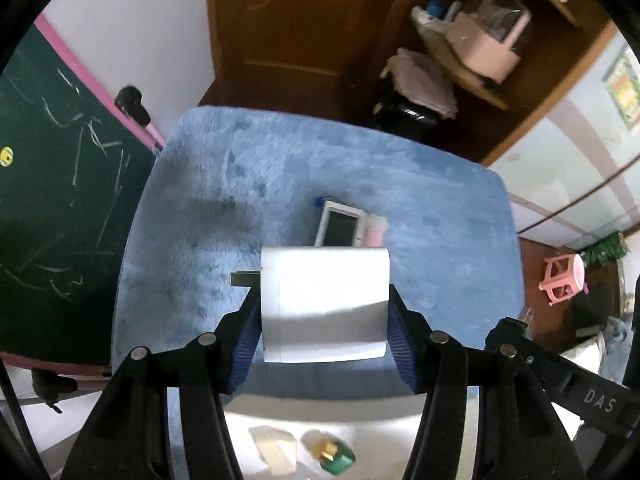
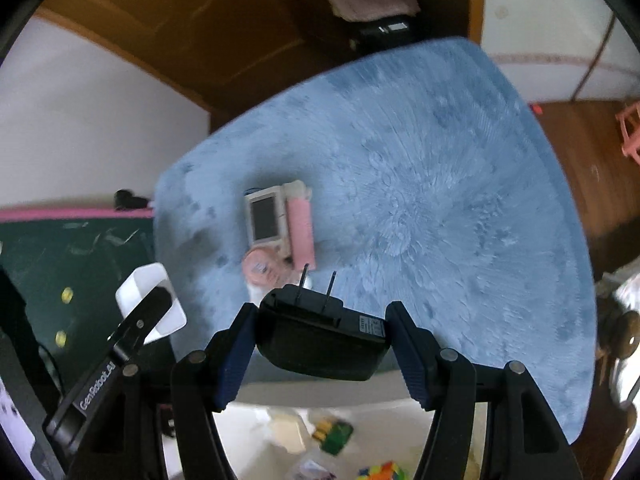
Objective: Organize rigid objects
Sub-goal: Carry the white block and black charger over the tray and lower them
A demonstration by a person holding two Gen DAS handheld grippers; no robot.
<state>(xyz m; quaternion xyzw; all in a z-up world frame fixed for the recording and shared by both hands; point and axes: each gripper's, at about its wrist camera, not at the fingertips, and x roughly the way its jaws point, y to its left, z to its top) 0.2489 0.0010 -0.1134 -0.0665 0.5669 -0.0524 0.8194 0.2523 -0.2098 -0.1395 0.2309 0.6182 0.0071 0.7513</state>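
Above the blue mat (image 1: 280,184), both grippers carry a charger each.
Left gripper (image 1: 324,320) pinches a white adapter (image 1: 324,300) between its pads, held over the mat's near edge; right gripper (image 2: 320,340) clamps a black adapter (image 2: 320,340), prongs (image 2: 318,284) pointing forward. Farther back on the mat, a white screen device (image 2: 264,220) lies touching a pink case (image 2: 302,236).

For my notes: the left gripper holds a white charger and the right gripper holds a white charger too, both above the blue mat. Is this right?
Not quite. The right gripper holds a black charger, prongs pointing forward, as the right wrist view shows. The left gripper does hold a white charger, and both are above the blue mat.
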